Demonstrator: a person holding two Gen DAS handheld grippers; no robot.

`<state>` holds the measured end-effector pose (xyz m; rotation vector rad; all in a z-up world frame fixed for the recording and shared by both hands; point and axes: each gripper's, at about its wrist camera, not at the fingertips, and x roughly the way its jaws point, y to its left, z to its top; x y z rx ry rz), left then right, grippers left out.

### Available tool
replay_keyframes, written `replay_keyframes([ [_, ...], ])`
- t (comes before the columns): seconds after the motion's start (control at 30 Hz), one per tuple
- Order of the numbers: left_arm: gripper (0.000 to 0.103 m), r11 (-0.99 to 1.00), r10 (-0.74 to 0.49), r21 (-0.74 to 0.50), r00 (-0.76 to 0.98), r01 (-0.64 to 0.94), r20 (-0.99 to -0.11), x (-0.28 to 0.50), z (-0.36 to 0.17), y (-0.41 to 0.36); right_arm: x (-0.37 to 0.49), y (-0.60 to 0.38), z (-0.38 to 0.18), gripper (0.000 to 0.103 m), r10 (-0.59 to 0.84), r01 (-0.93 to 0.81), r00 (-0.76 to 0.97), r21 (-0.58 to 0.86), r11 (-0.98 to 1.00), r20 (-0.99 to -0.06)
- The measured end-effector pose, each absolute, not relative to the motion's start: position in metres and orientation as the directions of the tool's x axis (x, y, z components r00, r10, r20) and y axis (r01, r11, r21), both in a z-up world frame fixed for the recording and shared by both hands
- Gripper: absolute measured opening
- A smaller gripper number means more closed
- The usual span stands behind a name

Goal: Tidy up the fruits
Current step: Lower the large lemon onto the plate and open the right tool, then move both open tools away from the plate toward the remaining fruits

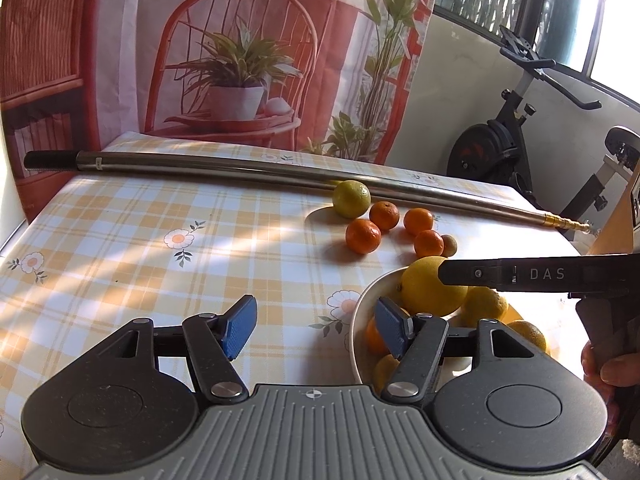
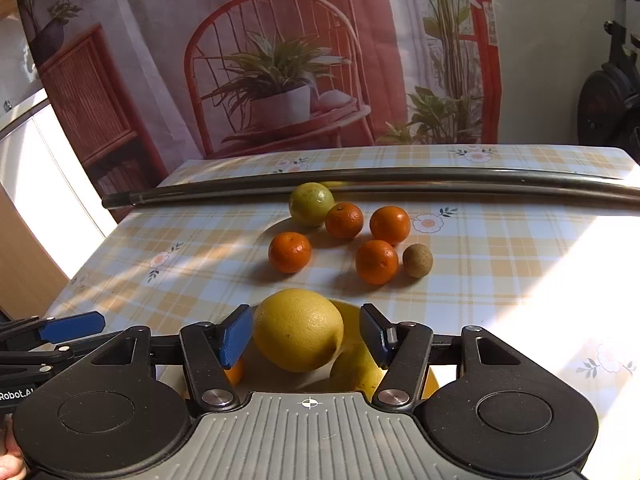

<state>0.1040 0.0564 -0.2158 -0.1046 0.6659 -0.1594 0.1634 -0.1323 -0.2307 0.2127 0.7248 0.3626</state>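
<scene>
Yellow citrus (image 2: 298,330) (untouched), between right gripper (image 2: 306,336) pads

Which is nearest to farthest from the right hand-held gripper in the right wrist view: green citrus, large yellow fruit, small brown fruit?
1. Large yellow fruit, between the right hand-held gripper pads, over the bowl.
2. Small brown fruit, mid-table, right of the oranges.
3. Green citrus, farthest, beside the metal pole.

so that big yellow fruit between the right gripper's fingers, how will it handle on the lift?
The big yellow fruit is round with dimpled skin, so the blue pads should probably bite without slipping. It fills most of the open right gripper, so it is likely fairly heavy. Set on the table, it would likely roll.
</scene>
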Motion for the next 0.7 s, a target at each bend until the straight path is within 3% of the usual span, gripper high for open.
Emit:
replay_keyframes([
  [0.6, 0.072, 0.983, -0.182, -0.138, 0.766, 0.122, -0.616, 0.094, -0.217, 0.05, 0.127, -0.164, -0.226, 0.065, 0.277, -0.153, 0.769, 0.254, 0.955, -0.576],
  [0.7, 0.079, 0.984, -0.175, -0.132, 0.767, 0.118, -0.618, 0.093, -0.216, 0.048, 0.125, -0.165, -0.224, 0.066, 0.276, -0.154, 0.773, 0.252, 0.955, -0.571],
])
